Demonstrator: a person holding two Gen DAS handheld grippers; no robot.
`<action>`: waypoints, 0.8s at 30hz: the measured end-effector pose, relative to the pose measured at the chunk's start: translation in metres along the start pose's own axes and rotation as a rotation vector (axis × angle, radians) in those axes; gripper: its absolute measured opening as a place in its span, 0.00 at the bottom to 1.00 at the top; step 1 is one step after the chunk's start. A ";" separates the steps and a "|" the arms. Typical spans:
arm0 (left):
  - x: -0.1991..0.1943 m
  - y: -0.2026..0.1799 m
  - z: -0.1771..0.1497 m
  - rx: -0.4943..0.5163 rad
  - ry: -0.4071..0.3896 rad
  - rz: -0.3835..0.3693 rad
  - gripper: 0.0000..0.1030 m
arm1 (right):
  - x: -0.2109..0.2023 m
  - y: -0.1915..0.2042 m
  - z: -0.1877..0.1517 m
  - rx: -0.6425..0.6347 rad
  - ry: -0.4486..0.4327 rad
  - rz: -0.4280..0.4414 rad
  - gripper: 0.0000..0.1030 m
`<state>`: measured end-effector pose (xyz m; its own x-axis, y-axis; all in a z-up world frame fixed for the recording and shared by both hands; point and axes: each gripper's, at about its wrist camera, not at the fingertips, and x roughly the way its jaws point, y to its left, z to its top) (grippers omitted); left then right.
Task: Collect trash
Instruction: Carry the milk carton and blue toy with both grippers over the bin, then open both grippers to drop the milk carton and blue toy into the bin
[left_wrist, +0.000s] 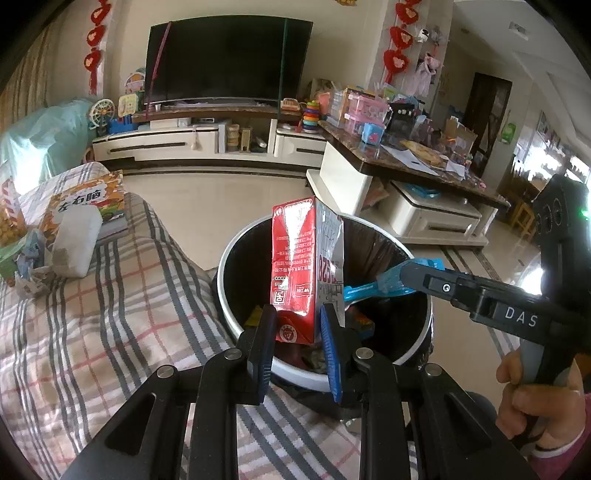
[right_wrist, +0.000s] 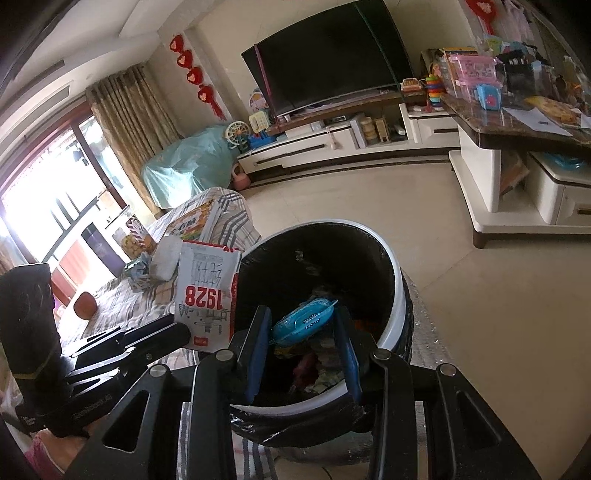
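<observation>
A red and white carton (left_wrist: 295, 266) stands upright between the blue pads of my left gripper (left_wrist: 297, 334), which is shut on its lower end. The carton hangs over a black-lined bin with a white rim (left_wrist: 221, 288). My right gripper (right_wrist: 303, 332) is shut on a blue plastic packet (right_wrist: 306, 321) above the bin's rim (right_wrist: 397, 288). In the left wrist view, that gripper (left_wrist: 406, 275) comes in from the right with the packet (left_wrist: 384, 284). In the right wrist view, the carton (right_wrist: 207, 295) and left gripper (right_wrist: 173, 332) are on the left. Mixed trash lies at the bin's bottom.
A checked cover (left_wrist: 110, 314) lies left of the bin, bearing a book (left_wrist: 92, 203), a white pack (left_wrist: 75, 243) and crumpled paper (left_wrist: 29, 266). A cluttered low table (left_wrist: 406, 162) stands to the right. A TV unit (left_wrist: 207, 144) stands beyond the tiled floor. A hand (left_wrist: 535, 398) grips the right tool.
</observation>
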<state>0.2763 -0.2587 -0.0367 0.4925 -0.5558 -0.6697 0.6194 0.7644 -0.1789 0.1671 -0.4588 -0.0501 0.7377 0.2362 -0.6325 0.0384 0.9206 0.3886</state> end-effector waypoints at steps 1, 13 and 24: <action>0.001 0.000 0.000 0.000 0.002 -0.001 0.22 | 0.001 0.000 0.000 0.001 0.001 0.000 0.34; 0.009 0.001 0.006 -0.032 0.027 -0.006 0.22 | 0.009 0.001 0.004 -0.012 0.020 -0.010 0.35; 0.008 -0.002 0.011 -0.051 0.024 -0.011 0.30 | 0.014 0.003 0.008 -0.008 0.041 -0.009 0.53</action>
<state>0.2854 -0.2677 -0.0339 0.4713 -0.5565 -0.6842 0.5923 0.7746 -0.2220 0.1827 -0.4548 -0.0526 0.7089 0.2400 -0.6632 0.0398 0.9252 0.3773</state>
